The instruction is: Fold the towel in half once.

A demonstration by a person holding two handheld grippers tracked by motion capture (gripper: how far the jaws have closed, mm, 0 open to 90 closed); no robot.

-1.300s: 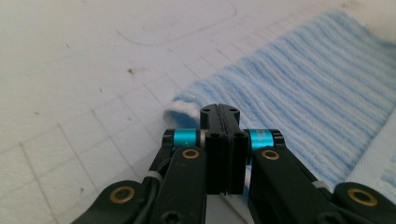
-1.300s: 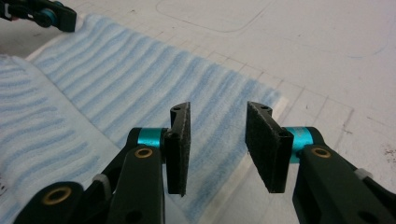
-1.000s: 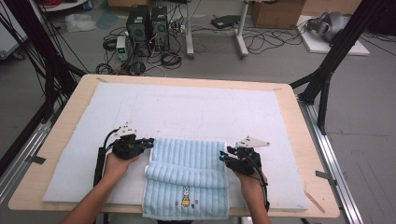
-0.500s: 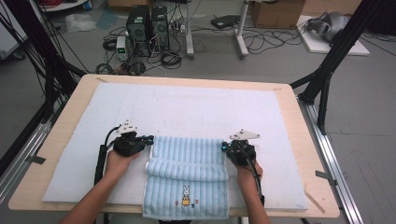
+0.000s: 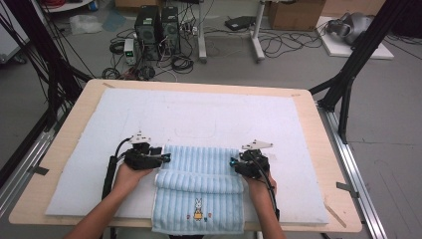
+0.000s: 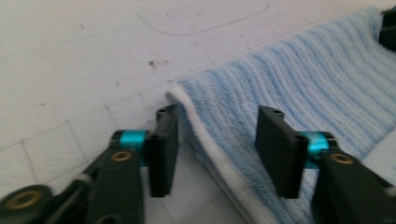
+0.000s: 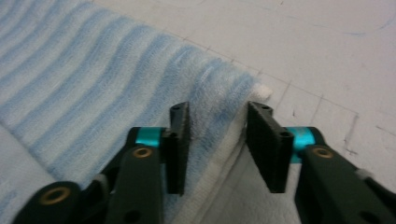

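A light blue ribbed towel (image 5: 199, 174) with a small rabbit picture lies folded on the white mat, near the table's front edge. My left gripper (image 5: 165, 158) is at its far left corner. In the left gripper view the jaws (image 6: 217, 116) have just been opening, and the towel's white-edged border (image 6: 299, 79) lies loose between them. My right gripper (image 5: 233, 162) is at the far right corner. Its jaws (image 7: 218, 109) have also just been opening, and the towel corner (image 7: 93, 70) lies between them unpressed.
The white mat (image 5: 209, 114) covers most of the wooden table (image 5: 343, 226). Beyond the table's far edge, computer cases (image 5: 157, 27) and cables stand on the floor. Black frame posts (image 5: 348, 74) rise at both sides.
The right gripper has edged a little toward the towel's far corner. The left hand and the towel lie as before.
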